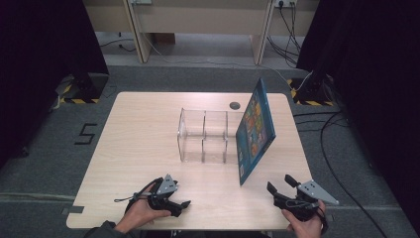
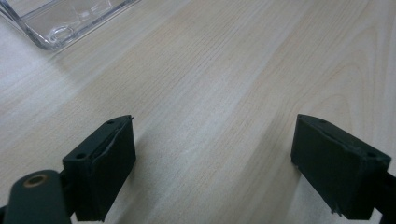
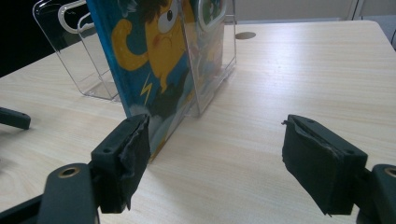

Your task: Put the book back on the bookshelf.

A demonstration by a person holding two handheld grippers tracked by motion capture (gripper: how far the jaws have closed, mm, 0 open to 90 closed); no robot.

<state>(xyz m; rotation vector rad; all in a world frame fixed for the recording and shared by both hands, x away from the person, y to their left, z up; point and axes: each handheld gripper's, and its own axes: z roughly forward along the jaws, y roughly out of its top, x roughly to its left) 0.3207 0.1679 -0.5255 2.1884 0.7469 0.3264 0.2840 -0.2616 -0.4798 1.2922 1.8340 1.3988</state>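
So the table [image 1: 138, 129] has a clear acrylic organizer [image 1: 203, 136] mid-table, and the blue picture book [image 1: 255, 130] leans tilted against its 3 o'clock side. Right gripper [image 1: 283, 187] at 5 o'clock gapes wide, empty; left gripper [image 1: 182, 203] at 7 o'clock too.

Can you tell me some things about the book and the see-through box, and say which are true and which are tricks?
1. The book lies flat on the table. False: it stands on edge, leaning against the clear rack.
2. The rack has dividers. True.
3. The right gripper is holding the book. False: its fingers are open, with nothing between them.
4. The left gripper is open over bare wood. True.
5. The book's cover is mostly blue. True.
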